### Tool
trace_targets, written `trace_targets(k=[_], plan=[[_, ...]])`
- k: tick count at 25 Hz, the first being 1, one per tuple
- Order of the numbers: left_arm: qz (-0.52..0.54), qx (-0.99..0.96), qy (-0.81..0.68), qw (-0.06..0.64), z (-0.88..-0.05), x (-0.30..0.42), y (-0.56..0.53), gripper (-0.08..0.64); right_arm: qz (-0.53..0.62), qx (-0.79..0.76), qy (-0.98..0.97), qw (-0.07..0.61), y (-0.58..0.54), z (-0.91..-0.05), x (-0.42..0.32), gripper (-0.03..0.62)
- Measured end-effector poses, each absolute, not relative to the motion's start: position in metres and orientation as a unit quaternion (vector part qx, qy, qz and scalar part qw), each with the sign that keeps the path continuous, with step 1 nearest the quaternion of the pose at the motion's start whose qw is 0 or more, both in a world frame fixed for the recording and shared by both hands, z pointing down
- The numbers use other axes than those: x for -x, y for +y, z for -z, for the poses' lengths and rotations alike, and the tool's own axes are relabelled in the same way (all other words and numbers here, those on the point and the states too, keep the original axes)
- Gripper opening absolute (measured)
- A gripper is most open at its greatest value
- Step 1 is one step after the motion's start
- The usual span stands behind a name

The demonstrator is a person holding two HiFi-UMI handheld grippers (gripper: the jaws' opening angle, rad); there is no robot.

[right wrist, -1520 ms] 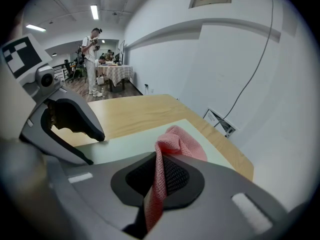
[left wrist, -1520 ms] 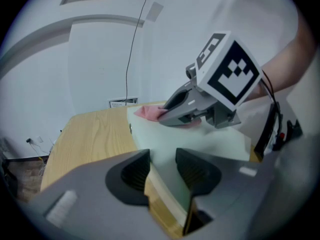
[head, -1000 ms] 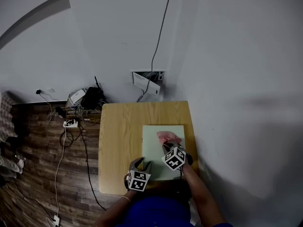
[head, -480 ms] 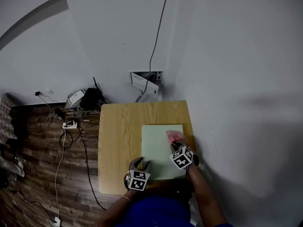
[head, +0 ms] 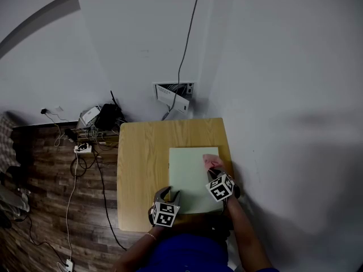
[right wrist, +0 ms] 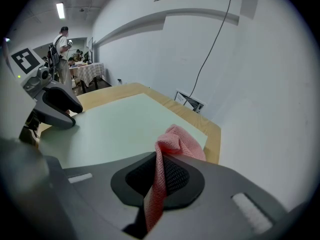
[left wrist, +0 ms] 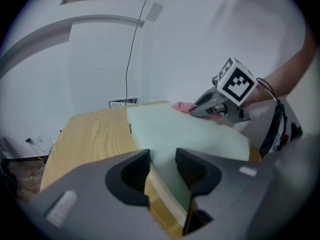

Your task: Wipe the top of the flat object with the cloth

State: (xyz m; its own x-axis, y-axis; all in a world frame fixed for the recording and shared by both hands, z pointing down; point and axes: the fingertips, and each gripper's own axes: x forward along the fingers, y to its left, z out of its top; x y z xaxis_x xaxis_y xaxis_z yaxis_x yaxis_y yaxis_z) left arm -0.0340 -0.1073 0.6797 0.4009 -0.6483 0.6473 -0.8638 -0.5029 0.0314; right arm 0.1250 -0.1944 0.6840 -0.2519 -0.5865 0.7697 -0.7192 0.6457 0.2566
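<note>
Right gripper view shows the right gripper (right wrist: 159, 173) clamped tight on a pink mesh cloth (right wrist: 173, 140); the fabric runs up between its jaws and bunches just ahead of the tips, resting on a pale green flat rectangular board (right wrist: 115, 124); the board stretches away ahead and to the left of this gripper, whose tips sit close to the board's right edge; just past that edge a strip of the light wooden surface (right wrist: 214, 133) shows. The left gripper (left wrist: 162, 160) sits at the board's near left corner, its jaws part-way apart and closed on that corner; the green top runs ahead of it toward the right gripper and the cloth; in the head view both grippers slant downward.
</note>
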Motion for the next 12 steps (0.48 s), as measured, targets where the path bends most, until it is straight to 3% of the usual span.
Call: trace_targets(k=[12], plan=[[-0.291, -0.817, -0.462, 0.185, -0.6790, 0.0333, -0.1080, 0.164, -0.070, -0.432, -0.783, 0.443, -0.1947, -0.6841, -0.1261, 0.014]])
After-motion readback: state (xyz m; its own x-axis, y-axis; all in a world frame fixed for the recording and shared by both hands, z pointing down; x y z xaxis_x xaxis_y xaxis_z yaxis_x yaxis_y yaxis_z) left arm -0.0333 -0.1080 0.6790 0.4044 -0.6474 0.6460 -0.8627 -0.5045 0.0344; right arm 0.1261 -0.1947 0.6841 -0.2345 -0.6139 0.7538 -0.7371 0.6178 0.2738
